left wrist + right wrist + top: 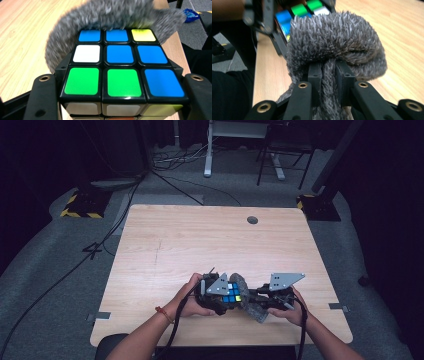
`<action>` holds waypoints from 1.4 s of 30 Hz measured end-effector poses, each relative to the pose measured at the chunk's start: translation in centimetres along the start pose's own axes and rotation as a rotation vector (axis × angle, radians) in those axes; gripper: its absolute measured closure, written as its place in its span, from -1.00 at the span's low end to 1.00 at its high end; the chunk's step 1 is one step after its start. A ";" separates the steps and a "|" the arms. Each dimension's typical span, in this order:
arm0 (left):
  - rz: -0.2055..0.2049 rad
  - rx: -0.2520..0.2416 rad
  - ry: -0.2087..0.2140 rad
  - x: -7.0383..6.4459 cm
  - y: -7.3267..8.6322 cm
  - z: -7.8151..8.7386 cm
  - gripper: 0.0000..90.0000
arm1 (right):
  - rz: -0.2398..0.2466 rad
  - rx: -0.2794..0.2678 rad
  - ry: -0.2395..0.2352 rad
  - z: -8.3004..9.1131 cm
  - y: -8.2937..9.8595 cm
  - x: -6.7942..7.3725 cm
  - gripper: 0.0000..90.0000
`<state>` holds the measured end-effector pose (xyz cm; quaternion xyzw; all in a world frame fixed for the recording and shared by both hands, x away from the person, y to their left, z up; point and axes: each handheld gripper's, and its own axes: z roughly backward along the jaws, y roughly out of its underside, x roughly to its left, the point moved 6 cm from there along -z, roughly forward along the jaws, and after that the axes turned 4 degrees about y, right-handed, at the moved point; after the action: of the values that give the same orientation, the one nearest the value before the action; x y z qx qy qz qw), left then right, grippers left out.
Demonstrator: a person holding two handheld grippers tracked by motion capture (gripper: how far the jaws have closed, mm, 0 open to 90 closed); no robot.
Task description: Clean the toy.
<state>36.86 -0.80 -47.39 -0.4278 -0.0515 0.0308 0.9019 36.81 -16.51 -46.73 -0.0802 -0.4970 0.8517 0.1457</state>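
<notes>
Near the table's front edge, the left gripper [225, 295] clamps a puzzle cube [120, 65] between closed jaws. Right gripper [328, 75], jaws pinched on a grey fluffy cloth [337, 42], presses it against the cube's far side. Bare table [200, 240] extends toward the back edge.

The cloth [110, 15] is blurring across the top of the left gripper view and covering the cube's [120, 72] far edge. The bottom edge is cutting off the cube's lower rows. In the right gripper view, the cloth [337, 42] is hiding most of the cube [297, 12] at upper left.
</notes>
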 end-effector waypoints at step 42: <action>-0.029 -0.056 0.059 -1.3 -1.0 0.0 -0.26 | -0.018 -0.050 0.043 0.4 -0.5 -0.5 0.71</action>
<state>35.61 -1.53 -46.68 -0.4528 -0.0319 0.0038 0.8910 37.20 -16.76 -46.13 -0.0976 -0.5155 0.8358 0.1618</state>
